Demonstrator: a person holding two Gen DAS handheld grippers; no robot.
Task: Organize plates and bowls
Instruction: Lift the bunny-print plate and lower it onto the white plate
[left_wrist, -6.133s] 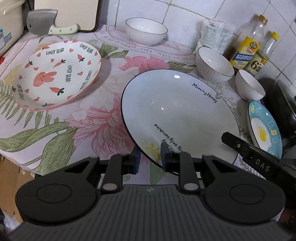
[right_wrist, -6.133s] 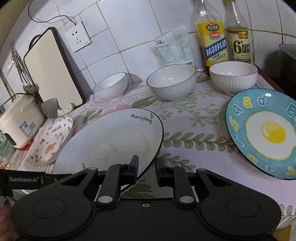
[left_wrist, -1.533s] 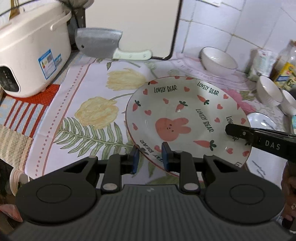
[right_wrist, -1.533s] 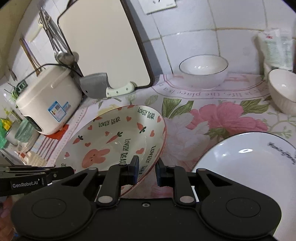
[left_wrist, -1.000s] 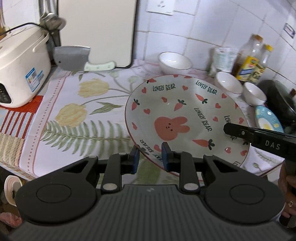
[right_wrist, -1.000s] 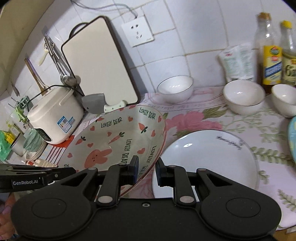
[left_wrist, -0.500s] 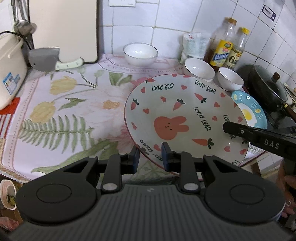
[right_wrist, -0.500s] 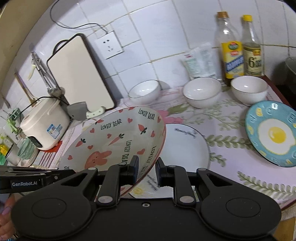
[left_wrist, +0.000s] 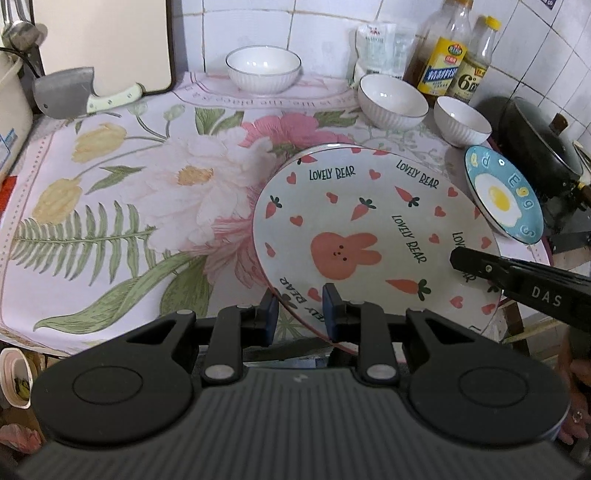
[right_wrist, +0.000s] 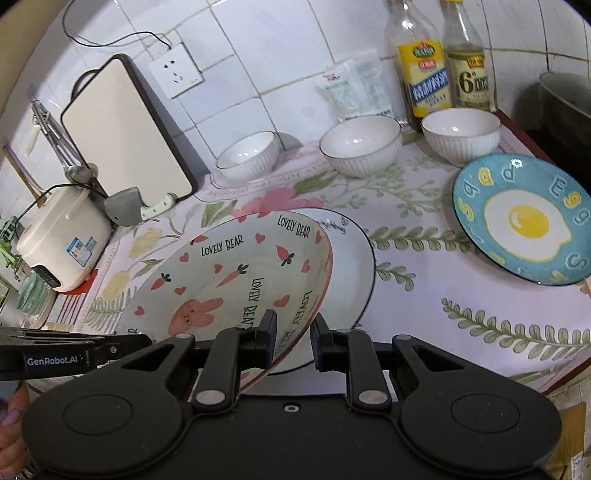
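Our left gripper (left_wrist: 298, 308) and right gripper (right_wrist: 293, 334) each pinch the bunny plate (right_wrist: 236, 280) by its rim, tilted over the white plate (right_wrist: 351, 266). If either thin grip slips, we could drop it and chip both.

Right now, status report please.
Left gripper, right gripper both shut on pink bunny plate. Plate above white black-rimmed plate. Nothing in the way.

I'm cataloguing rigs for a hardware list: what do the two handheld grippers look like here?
Both are matte black plastic. Each has a ribbed body, two round discs, silver pivot screws and short fingers with dark blue pads. The left gripper bears white "GenRobot.AI" lettering, seen from the right wrist; the right gripper reads "DAS", seen from the left wrist. No cables show.
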